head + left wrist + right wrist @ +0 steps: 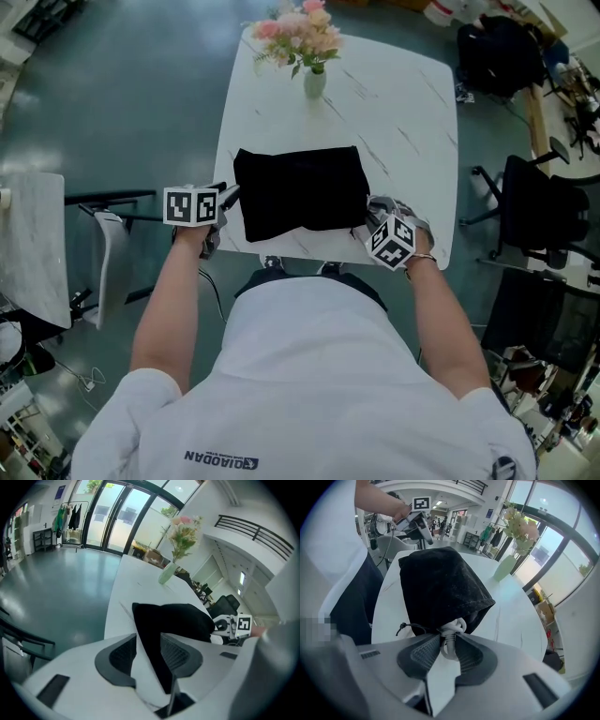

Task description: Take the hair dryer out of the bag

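Right claw [447,640]: clenched on a loop of white cord [452,628] that comes out of the mouth of the black bag [436,583], right at the jaw tips. The hair dryer is not seen. The bag bulges just beyond this claw, and only the cord shows. The gathered mouth closes round the cord. A thin black drawstring [401,629] trails from the mouth, just left of the jaw tips.

Left claw [147,638]: released, pads apart. The bag's far end lies ahead of it, its dark edge showing through the gap, neither pad squeezing it.

Surroundings: the bag lies on a white table [403,103], between the two claws. Past the bag from both claws stands a vase of pink flowers [314,82], well apart from the bag. Black office chairs [539,211] stand off the table, outward of the right claw. A white chair [111,253] stands outward of the left.
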A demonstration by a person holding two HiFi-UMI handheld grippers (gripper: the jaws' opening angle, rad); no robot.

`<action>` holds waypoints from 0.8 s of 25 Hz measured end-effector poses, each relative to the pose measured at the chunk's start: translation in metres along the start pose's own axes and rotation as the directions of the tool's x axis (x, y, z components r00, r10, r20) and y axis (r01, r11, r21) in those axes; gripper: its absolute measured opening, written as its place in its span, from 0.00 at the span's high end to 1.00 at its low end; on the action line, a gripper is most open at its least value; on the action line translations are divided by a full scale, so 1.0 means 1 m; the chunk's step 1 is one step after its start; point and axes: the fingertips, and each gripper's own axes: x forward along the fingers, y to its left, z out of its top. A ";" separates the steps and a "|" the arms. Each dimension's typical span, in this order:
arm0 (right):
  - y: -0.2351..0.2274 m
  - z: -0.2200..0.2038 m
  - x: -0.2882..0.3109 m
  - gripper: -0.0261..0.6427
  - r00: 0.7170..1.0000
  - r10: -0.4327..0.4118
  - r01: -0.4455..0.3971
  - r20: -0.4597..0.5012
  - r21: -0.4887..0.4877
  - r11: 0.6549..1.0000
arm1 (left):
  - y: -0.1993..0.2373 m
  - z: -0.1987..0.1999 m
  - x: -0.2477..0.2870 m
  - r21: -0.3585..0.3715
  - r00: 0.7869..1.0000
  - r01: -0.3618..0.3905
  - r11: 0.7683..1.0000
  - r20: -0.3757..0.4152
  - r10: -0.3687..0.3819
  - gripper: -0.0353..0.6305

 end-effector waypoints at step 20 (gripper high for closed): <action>0.002 0.000 0.003 0.79 1.000 -0.001 0.000 0.010 0.036 0.999 | -0.046 -0.120 0.022 0.228 0.955 -0.030 0.973 -0.281 0.095 0.75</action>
